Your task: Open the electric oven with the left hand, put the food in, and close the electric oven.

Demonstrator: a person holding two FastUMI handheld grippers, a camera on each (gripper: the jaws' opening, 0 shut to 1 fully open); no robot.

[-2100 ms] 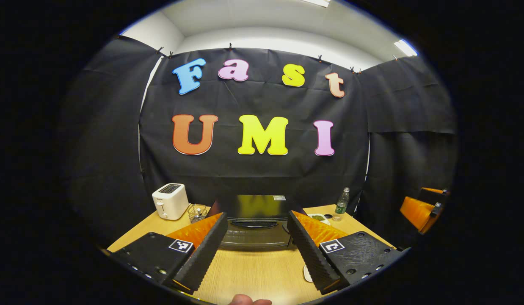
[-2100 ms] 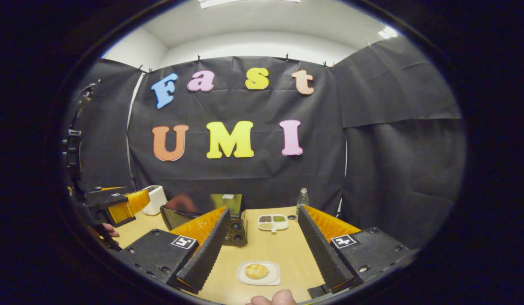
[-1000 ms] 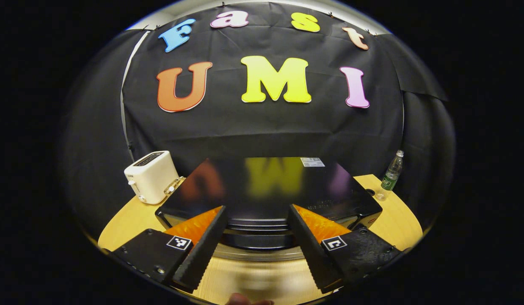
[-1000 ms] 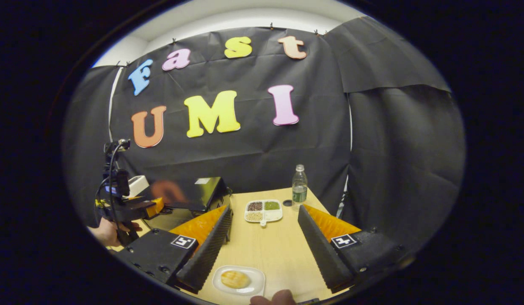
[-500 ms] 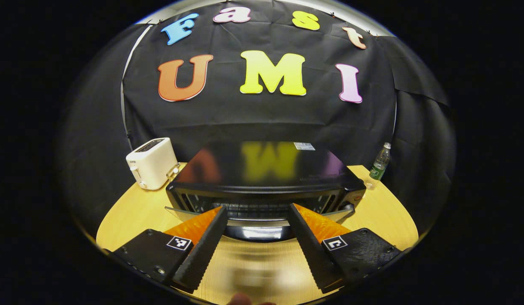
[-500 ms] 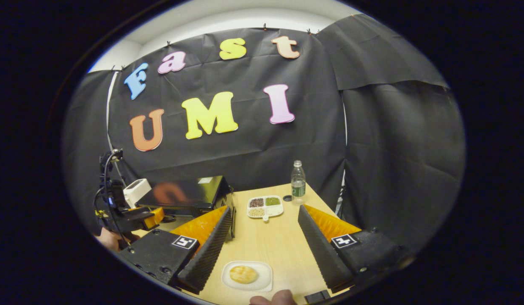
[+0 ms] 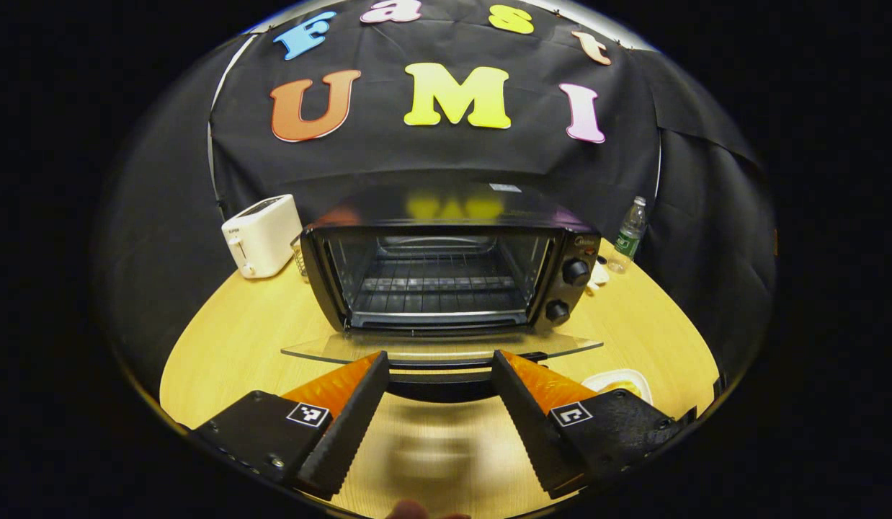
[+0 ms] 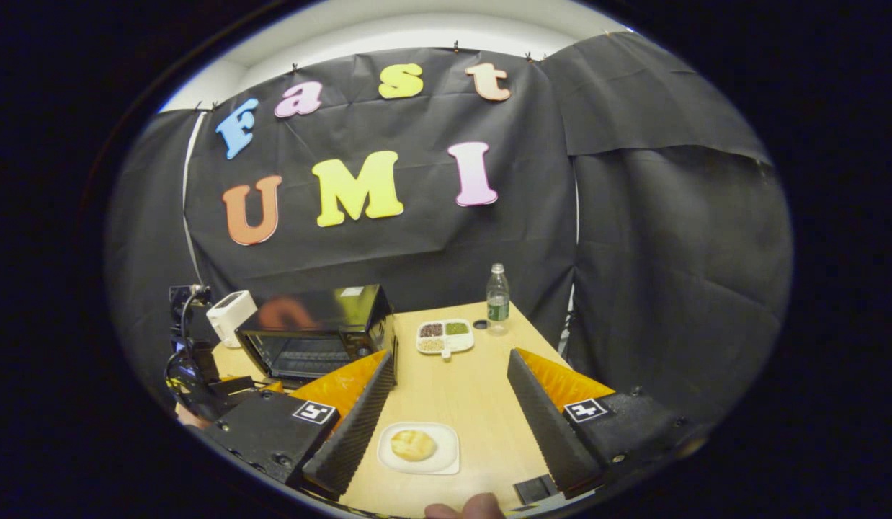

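The black electric oven [image 7: 446, 267] stands open on the wooden table, its wire rack bare inside. Its glass door [image 7: 439, 348] lies flat toward me, and the dark door handle [image 7: 439, 386] crosses the gap between the fingers of my left gripper [image 7: 439, 360], which is open. A round bun [image 8: 412, 445] on a white plate [image 8: 440, 461] sits just below and between the fingers of my right gripper [image 8: 449, 355], also open and hovering above it. In the right gripper view the oven [image 8: 313, 331] is at the left, with the left gripper [image 8: 215, 389] before it.
A white toaster [image 7: 262, 234] stands left of the oven and a water bottle [image 7: 631, 229] at the back right. A sectioned dish of grains [image 8: 444, 336] and a bottle cap [image 8: 479, 324] lie behind the plate. The plate's edge [image 7: 619, 378] is by my left gripper's right finger.
The oven door has swung down from shut to lying flat, the left gripper dropping and drawing back with the handle. The right gripper has stayed over the plate.
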